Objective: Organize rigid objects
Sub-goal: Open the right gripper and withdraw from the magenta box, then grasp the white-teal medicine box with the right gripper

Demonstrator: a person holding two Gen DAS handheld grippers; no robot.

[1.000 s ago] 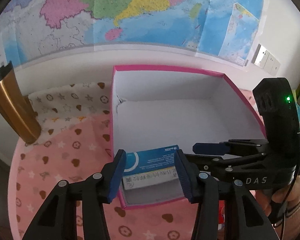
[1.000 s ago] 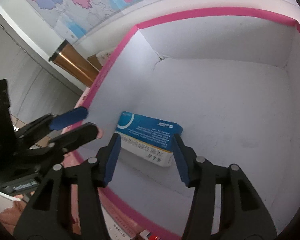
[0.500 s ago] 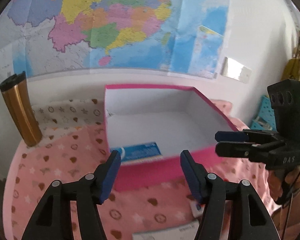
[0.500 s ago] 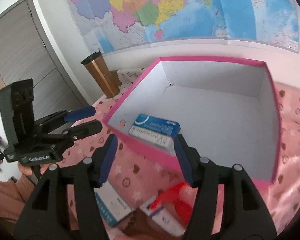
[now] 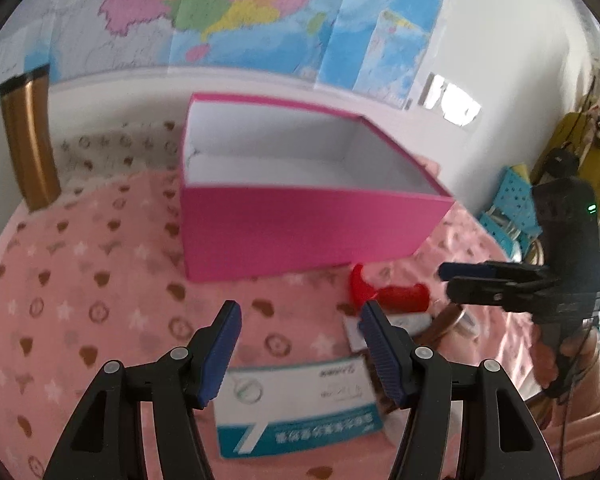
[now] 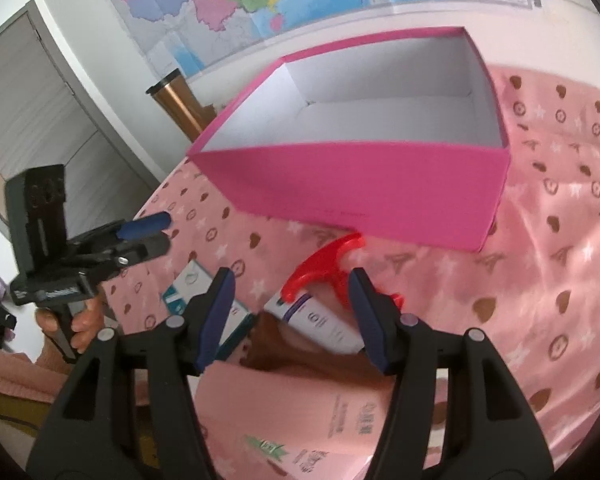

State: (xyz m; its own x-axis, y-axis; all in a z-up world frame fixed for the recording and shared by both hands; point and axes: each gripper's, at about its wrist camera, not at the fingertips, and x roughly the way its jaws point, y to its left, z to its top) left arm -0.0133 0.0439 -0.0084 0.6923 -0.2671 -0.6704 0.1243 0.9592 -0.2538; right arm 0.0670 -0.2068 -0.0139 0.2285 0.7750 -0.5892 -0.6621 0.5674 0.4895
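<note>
A pink box (image 5: 300,236) with a white inside stands on the pink patterned cloth; its near wall hides the floor inside. My left gripper (image 5: 300,316) is open and empty in front of it, just above a white and teal medicine box (image 5: 296,404) lying flat. My right gripper (image 6: 292,284) is also open and empty, over a red T-shaped handle (image 6: 324,264) and a white box with purple print (image 6: 320,320). Each gripper shows in the other's view: the right gripper (image 5: 446,278) to the right, the left gripper (image 6: 156,232) to the left, held by a hand.
A gold tumbler (image 5: 28,144) stands at the back left by the wall with the map. A pale pink carton (image 6: 320,420) lies under my right gripper at the table's near edge. A blue stool (image 5: 512,204) is off the table to the right.
Both grippers have drawn back out of the pink box, leaving the blue medicine box inside. The left jaws widened. Both now hang over the loose items in front of the box.
</note>
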